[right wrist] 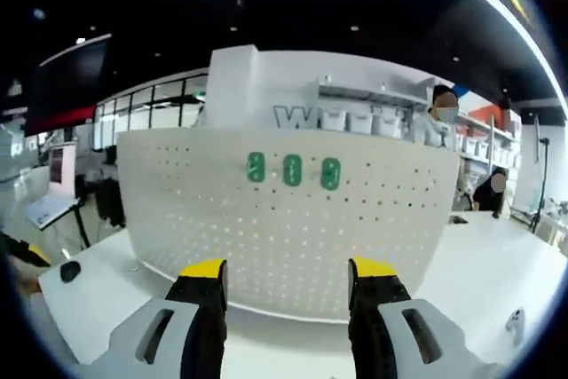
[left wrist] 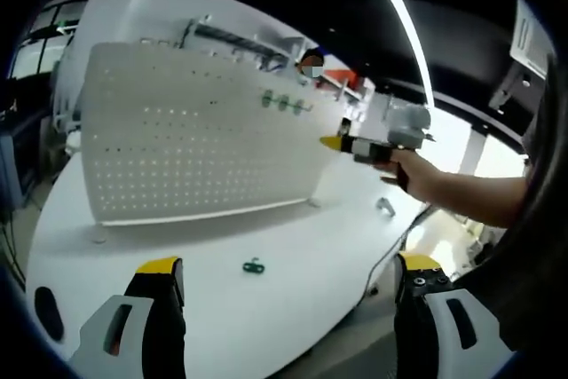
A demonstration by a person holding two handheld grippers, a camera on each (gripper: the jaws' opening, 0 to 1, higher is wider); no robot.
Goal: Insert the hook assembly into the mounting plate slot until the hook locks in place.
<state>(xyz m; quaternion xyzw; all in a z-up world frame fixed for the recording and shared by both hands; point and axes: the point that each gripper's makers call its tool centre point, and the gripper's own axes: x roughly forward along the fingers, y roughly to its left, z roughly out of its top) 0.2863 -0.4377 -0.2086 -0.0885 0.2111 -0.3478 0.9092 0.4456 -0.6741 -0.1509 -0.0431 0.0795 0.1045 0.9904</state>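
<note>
left gripper (left wrist: pixel 288 277) jaws spread, empty | right gripper (right wrist: pixel 288 277) jaws spread, empty, facing pegboard (right wrist: pixel 284 228) | three green hooks (right wrist: pixel 292 169) mounted upper centre | loose green hook (left wrist: pixel 254 265) on table (left wrist: pixel 293 237), lower centre | straddle it squarely, pinch, then seat into slot

L gripper (left wrist: pixel 288 277): jaws wide apart, yellow-tipped, nothing between them, held low in left gripper view. R gripper (right wrist: pixel 288 277): jaws apart, empty, level in right gripper view; also seen from the side in left gripper view, held up by R hand (left wrist: pixel 410 169), bare forearm extended behind.
</note>
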